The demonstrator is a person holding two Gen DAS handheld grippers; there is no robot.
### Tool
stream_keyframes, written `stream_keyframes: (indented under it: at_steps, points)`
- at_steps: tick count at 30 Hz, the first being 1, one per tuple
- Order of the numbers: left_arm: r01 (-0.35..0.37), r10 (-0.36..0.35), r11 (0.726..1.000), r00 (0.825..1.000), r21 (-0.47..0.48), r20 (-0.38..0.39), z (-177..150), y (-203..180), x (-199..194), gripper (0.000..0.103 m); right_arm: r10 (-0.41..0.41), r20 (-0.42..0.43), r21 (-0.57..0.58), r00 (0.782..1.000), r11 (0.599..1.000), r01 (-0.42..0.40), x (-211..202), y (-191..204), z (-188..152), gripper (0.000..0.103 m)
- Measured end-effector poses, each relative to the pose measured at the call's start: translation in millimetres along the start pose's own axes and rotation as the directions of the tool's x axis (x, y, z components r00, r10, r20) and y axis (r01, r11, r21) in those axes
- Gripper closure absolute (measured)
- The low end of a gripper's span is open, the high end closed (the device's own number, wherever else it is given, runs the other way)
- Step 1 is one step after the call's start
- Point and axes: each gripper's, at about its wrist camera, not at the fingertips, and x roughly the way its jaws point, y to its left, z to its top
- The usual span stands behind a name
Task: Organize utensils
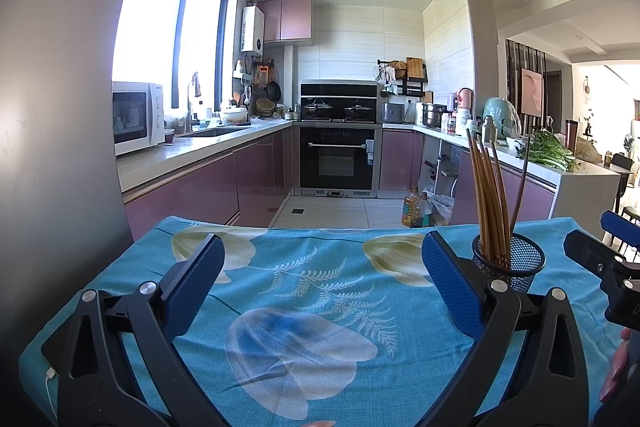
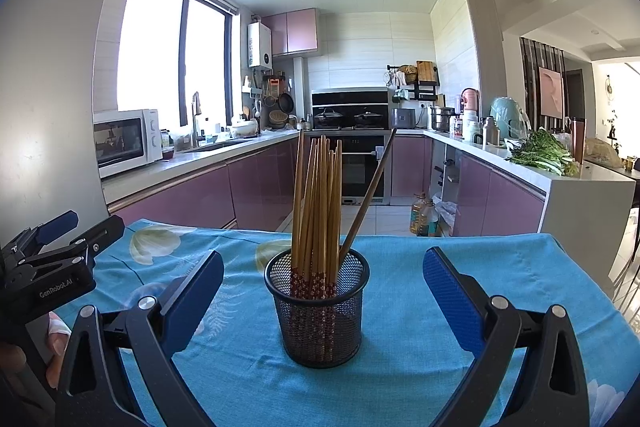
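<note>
A black mesh cup stands upright on the blue flowered tablecloth. It holds several wooden chopsticks standing on end, one darker stick leaning right. My right gripper is open and empty, its blue pads either side of the cup without touching it. My left gripper is open and empty over bare cloth; the cup with its chopsticks is just right of its right finger. The left gripper also shows at the left edge of the right wrist view, the right gripper at the right edge of the left wrist view.
The table's far edge drops to a tiled kitchen floor. Purple cabinets, an oven, a microwave and a counter with greens lie beyond. Oil bottles stand on the floor. A grey wall is close on the left.
</note>
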Motion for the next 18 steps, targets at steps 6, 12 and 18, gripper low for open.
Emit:
stream_keyframes:
  at_steps: [6,12,18]
  points:
    - [0.001,-0.001,1.000,1.000,-0.001,0.000,0.1,0.1,-0.1,0.006,0.001,0.001,0.000,1.000,1.000,-0.001,-0.2,-0.2,-0.1,0.006]
    - [0.000,0.000,1.000,1.000,-0.001,0.000,0.2,0.3,0.0,0.006,0.000,0.001,0.000,1.000,1.000,0.000,-0.2,-0.2,0.0,0.006]
    - [0.000,0.000,1.000,1.000,-0.002,0.000,0.4,0.5,-0.1,0.006,-0.001,0.001,0.001,1.000,1.000,0.001,-0.6,-0.7,-1.0,0.006]
